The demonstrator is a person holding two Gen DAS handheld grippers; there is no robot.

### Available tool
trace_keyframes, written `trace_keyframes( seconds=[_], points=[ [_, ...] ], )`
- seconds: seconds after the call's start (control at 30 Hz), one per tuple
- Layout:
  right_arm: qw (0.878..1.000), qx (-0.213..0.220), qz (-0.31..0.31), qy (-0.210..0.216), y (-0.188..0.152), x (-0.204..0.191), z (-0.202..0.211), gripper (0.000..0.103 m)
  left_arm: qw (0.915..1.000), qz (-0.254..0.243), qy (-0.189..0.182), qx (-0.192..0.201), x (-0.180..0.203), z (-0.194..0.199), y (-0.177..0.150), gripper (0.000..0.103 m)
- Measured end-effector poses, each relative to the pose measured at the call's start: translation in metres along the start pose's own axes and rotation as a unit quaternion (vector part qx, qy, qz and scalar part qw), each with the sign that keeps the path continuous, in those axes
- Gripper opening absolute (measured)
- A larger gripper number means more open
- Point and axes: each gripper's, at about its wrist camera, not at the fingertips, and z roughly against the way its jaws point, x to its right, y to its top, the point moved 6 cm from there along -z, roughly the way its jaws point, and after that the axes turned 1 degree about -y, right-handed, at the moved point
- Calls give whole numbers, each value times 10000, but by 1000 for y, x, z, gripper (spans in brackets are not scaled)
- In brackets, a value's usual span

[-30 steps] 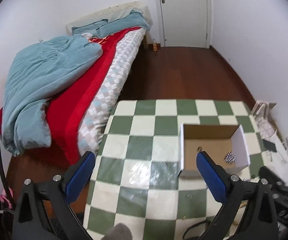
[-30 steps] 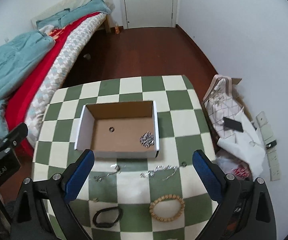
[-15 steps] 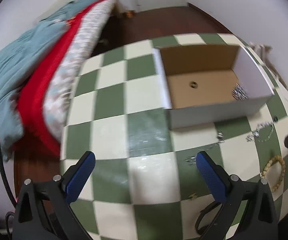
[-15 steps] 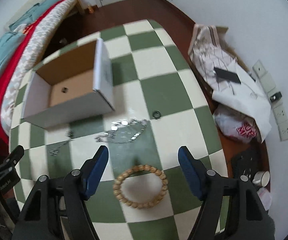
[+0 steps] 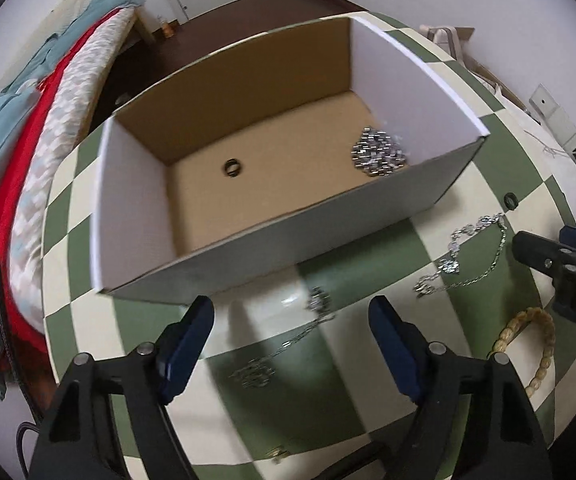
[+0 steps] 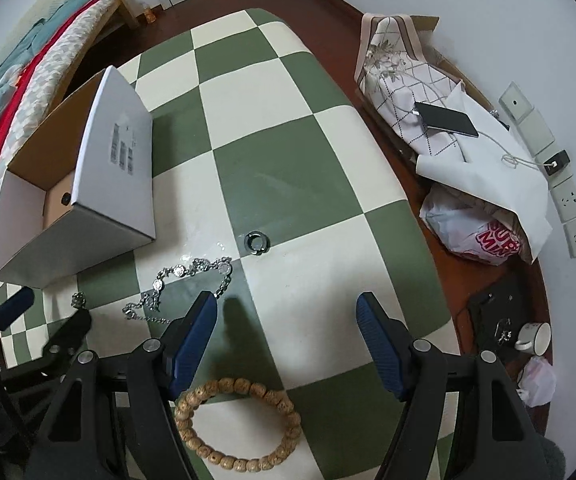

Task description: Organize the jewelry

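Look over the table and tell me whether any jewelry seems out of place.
Yes. The box holds only a ring and a chain heap. Loose on the tablecloth lie a second ring, a flower-link chain, a thin chain and a bead bracelet.

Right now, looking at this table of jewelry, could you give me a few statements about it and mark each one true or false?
1. A ring lies inside the box. True.
2. The bead bracelet is in the box. False: it lies on the table.
3. The right hand-held gripper is open and empty. True.
4. The left hand-held gripper grips a chain. False: it is open, and the chain lies on the table.
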Motion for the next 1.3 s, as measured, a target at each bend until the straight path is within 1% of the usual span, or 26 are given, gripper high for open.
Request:
trace_keyframes(
  seconds=[0.03, 0.07, 0.1, 0.13, 0.2, 0.23, 0.27, 0.37, 0.43, 0.53, 0.6, 0.67, 0.8, 0.87, 0.9, 0.93, 0.97, 1.0, 1.03, 1.1, 1.13, 1.2, 1.3],
  points=[
    [10000, -10, -3, 10, 1, 0, -1, 74, 10000, -51, 2, -16, 4, -2, 0, 69],
    [10000, -23, -9, -8, 1, 1, -2, 74, 9999, -88, -24, -50, 7, -3, 0, 60],
    [10000, -20, -11, -7, 1, 1, -2, 74, 10000, -68, -58, 16, 8, -2, 2, 57],
    [10000, -10, -4, -2, 2, 1, -3, 74, 9999, -70, -81, 8, 7, -3, 3, 51],
    [10000, -10, -18, 7, 2, 2, -3, 74, 9998, -78, -199, 7, 10, -3, 6, 36],
    [10000, -12, -32, 15, 2, 3, -3, 74, 9996, -87, -267, 10, 12, -3, 6, 20],
    [10000, -9, -52, 26, 3, 4, -3, 74, 9996, -107, -273, 6, 13, -3, 7, 8],
    [9999, -15, -126, 85, 6, 9, -2, 74, 9996, -190, -204, 45, 15, -3, 6, 8],
    [9996, -16, -196, 188, 7, 11, -1, 74, 9997, -121, -224, 38, 12, -3, 4, 7],
    [9984, -17, -257, 510, 10, 8, -1, 74, 9998, 39, -207, 47, 0, 0, -1, 7],
    [9973, -15, -179, 708, 10, -1, -1, 74, 9997, 150, -156, 60, -11, 3, -5, 7],
    [9977, -26, -33, 683, 9, -11, -3, 74, 9994, 302, -130, 73, -27, 7, -13, 7],
    [9990, 85, 309, 306, 8, -25, -7, 73, 9978, 658, -64, 67, -60, 16, -31, 7],
    [9987, 102, 493, 118, 8, -32, -7, 65, 9964, 843, -92, 73, -74, 21, -39, 7],
    [9980, 123, 610, 88, 7, -37, -7, 58, 9957, 918, -86, 81, -80, 24, -42, 7],
    [9967, 157, 795, -52, 5, -43, -7, 50, 9953, 961, -67, 88, -84, 26, -44, 7],
    [9954, 189, 928, -166, 3, -46, -7, 46, 9950, 992, -65, 94, -88, 28, -46, 7],
    [9939, 238, 1055, -235, 1, -51, -7, 30, 9948, 1010, -56, 102, -90, 29, -46, 7],
    [9922, 318, 1178, -251, -1, -57, -5, 2, 9947, 1018, -40, 122, -92, 32, -47, 7],
    [9908, 352, 1275, -280, -5, -63, -5, 2, 9945, 1034, -46, 144, -90, 34, -46, 7],
    [9912, 354, 1261, -200, -7, -65, -4, 2, 9945, 1036, -47, 162, -89, 37, -45, 7],
    [9926, 357, 1159, -113, -9, -64, -2, 2, 9943, 1046, -53, 220, -88, 43, -44, 7],
    [9941, 571, 914, 98, -10, -59, 17, 2, 9935, 1063, -85, 387, -89, 60, -40, 7]
  ],
)
